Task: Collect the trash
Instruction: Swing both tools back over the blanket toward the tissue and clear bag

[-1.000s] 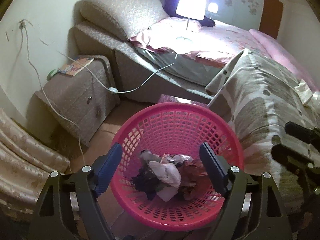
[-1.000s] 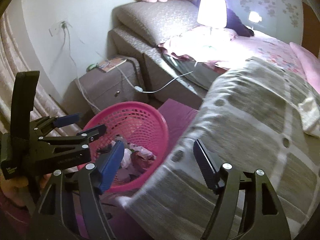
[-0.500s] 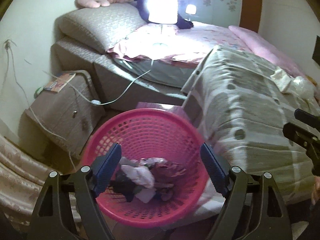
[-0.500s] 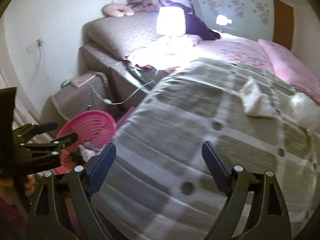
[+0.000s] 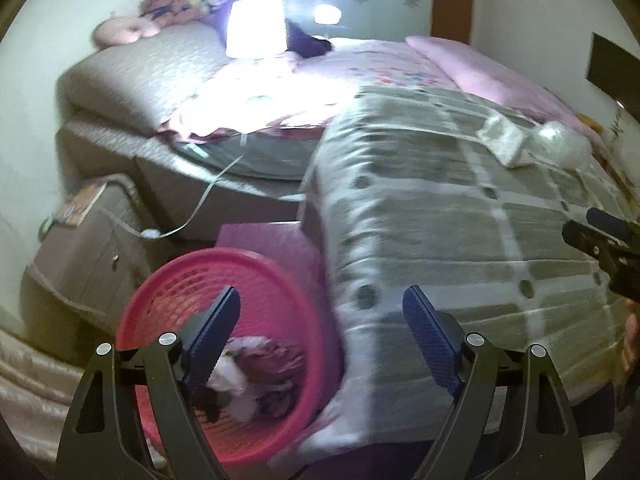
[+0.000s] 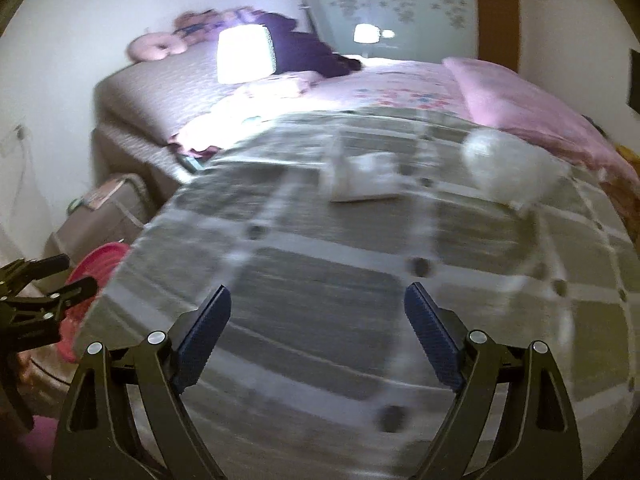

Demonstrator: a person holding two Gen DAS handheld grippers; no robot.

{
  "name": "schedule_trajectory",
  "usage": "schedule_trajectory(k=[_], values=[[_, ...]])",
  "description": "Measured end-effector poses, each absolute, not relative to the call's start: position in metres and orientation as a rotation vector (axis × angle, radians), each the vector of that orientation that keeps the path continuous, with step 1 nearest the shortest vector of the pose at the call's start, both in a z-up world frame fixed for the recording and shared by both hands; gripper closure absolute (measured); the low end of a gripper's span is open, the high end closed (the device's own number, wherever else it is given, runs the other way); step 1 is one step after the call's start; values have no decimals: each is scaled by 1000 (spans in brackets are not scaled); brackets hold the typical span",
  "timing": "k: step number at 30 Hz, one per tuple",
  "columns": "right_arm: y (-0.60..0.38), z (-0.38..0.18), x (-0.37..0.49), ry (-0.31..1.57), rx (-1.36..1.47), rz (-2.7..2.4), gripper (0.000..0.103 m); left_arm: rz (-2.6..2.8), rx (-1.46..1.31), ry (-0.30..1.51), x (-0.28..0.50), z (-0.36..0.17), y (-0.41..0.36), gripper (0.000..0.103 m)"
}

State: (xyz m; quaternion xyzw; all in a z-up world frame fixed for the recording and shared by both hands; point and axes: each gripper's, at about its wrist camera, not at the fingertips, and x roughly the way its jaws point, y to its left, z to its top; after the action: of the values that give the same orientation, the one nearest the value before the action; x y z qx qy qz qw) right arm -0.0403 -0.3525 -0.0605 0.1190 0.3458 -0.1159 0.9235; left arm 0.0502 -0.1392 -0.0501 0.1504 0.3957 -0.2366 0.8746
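Observation:
A pink mesh basket (image 5: 256,280) stands on the floor beside the bed, with crumpled trash (image 5: 256,372) in its bottom; its rim shows in the right wrist view (image 6: 100,256). My left gripper (image 5: 320,344) is open and empty, above the basket's right side and the bed edge. My right gripper (image 6: 318,344) is open and empty over the grey checked blanket (image 6: 320,300). Two white pieces of trash lie far on the blanket: a flat wrapper (image 6: 364,178) and a crumpled bag (image 6: 508,164). Both show in the left wrist view, the wrapper (image 5: 502,140) and the bag (image 5: 564,146).
A lit lamp (image 6: 246,54) stands on the bed. A grey nightstand (image 5: 88,248) with a book stands left of the basket, and a white cable (image 5: 200,208) hangs from the bed. Pink bedding (image 6: 520,108) lies beyond the blanket.
Both grippers have swung right and up from the basket toward the bed. The basket has slid to the lower left in both views, and the white trash on the blanket has come closer.

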Motion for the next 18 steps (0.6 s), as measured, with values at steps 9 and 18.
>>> schedule_trajectory(k=[9, 18], values=[[-423, -73, -73, 700, 308, -411, 17, -603, 354, 804, 45, -44, -216, 23], [-465, -76, -88, 684, 336, -484, 17, -700, 357, 779, 49, -39, -302, 23]])
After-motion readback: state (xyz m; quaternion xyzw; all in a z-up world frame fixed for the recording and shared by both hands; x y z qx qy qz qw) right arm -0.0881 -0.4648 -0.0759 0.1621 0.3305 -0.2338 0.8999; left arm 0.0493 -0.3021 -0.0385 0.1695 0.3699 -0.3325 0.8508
